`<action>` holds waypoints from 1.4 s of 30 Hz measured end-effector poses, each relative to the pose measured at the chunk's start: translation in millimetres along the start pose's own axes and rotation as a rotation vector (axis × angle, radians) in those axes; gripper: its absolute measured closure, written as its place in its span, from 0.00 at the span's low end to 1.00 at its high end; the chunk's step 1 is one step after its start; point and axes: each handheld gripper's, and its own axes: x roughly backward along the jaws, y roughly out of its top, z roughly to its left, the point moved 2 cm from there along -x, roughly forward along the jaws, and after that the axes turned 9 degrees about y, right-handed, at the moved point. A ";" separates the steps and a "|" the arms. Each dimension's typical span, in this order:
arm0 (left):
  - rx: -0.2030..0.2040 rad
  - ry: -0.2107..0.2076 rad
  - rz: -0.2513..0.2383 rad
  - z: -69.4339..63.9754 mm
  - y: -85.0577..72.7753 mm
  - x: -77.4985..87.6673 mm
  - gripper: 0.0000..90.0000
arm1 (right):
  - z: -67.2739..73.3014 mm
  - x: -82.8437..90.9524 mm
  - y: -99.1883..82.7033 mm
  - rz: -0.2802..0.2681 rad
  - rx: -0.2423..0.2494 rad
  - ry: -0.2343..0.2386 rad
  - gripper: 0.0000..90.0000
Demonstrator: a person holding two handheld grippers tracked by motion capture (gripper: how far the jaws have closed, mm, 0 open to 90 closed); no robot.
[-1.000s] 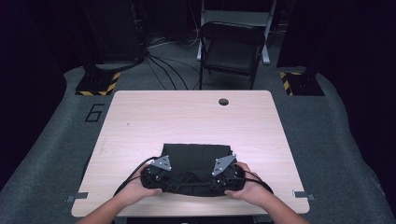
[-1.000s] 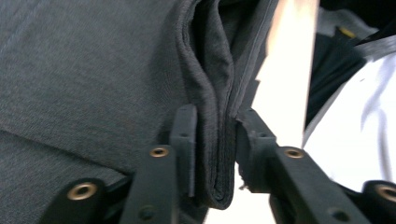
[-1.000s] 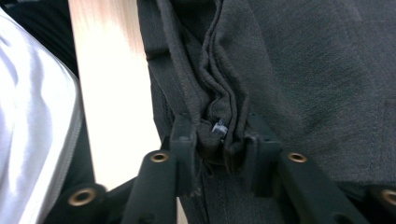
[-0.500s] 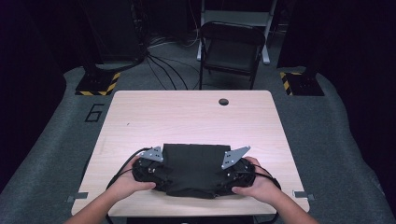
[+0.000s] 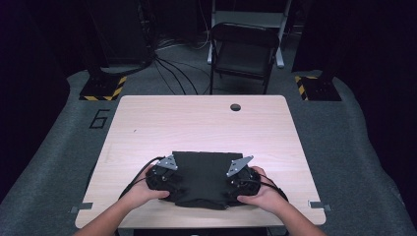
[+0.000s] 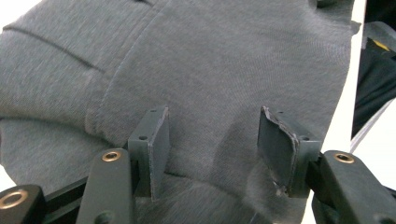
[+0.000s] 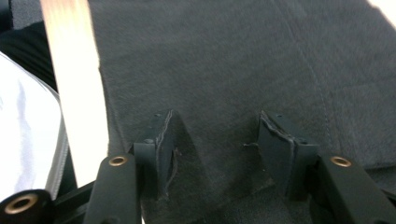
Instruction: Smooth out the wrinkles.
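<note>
A folded dark grey garment (image 5: pixel 204 169) lies flat near the table's front edge. My left gripper (image 5: pixel 173 183) rests at its left side and my right gripper (image 5: pixel 235 184) at its right side, each held in a hand. In the left gripper view the jaws of the left gripper (image 6: pixel 212 135) stand apart over the grey knit cloth (image 6: pixel 210 56), and the pads do not press on it. The right gripper (image 7: pixel 217 135) likewise hangs over the cloth (image 7: pixel 243 56) beside its edge. Both pairs of jaws have just been opening, with cloth lying under the gap.
The light wooden table (image 5: pixel 196 123) has a round cable hole (image 5: pixel 235 106) at its far edge. A black folding chair (image 5: pixel 243 54) stands behind it. Cables (image 5: pixel 169 64) and striped stand bases (image 5: pixel 101 88) lie on the floor.
Both grippers let go of the garment's near part and opened. The hands swung out to the sides, then came back in a little. The garment now lies flatter.
</note>
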 end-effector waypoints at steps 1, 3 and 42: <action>0.001 0.006 -0.005 0.8 -2.1 -1.5 0.49 | -0.8 -1.2 -1.3 0.003 -0.002 0.000 0.50; -0.001 0.005 0.009 1.7 -4.7 -2.8 0.49 | -3.1 -5.2 -5.0 0.008 -0.010 -0.001 0.50; 0.131 0.044 -0.099 14.6 -22.7 4.0 0.49 | -5.6 -6.1 -15.7 -0.111 -0.080 -0.002 0.52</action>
